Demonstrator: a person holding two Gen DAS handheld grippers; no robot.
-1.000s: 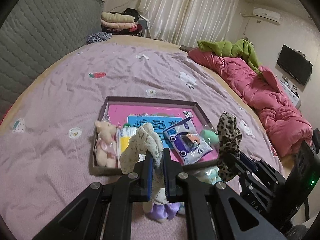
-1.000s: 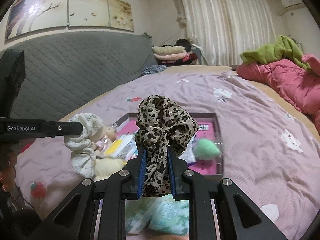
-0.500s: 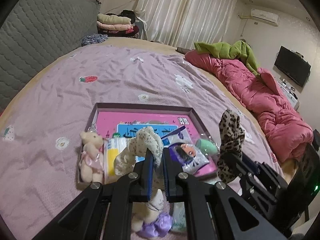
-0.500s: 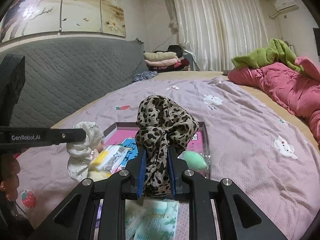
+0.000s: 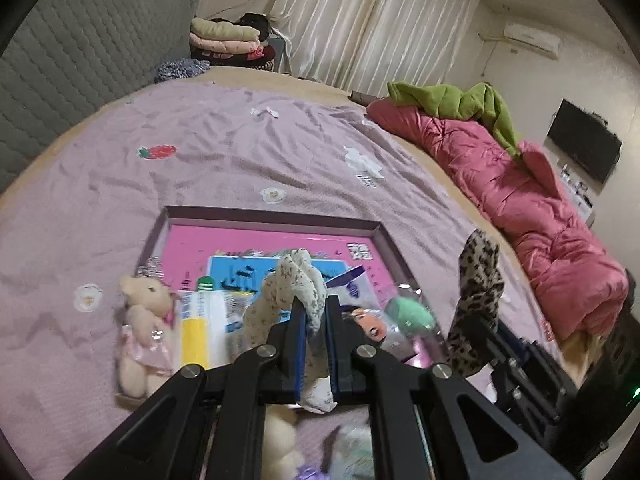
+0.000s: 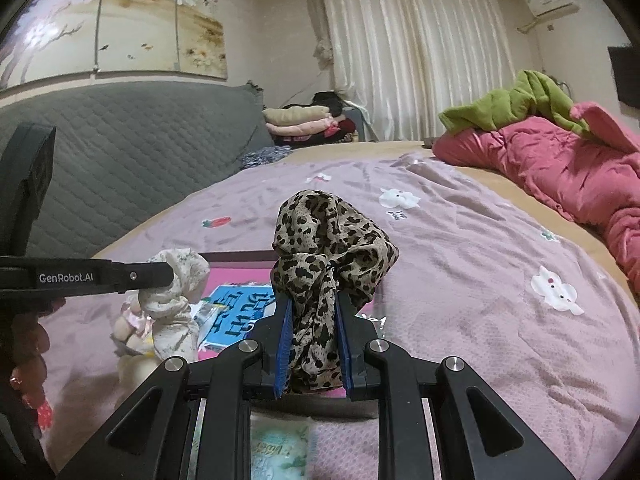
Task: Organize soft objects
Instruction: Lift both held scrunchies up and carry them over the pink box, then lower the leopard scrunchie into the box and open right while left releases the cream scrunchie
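The left claw, lettered "GenRobot.AI", pinches a floral scrunchie. The right claw pinches a leopard scrunchie.

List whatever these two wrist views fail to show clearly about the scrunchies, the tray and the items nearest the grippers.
- Floral scrunchie: left wrist view, lower part hidden between the left gripper fingers.
- Leopard scrunchie: right wrist view, bottom hidden inside the right gripper.
- Tray: near edge covered by both grippers.
- Purple item: left view, blurred, cut by the bottom edge.
- Green packet: right view, print blurred, cut off.
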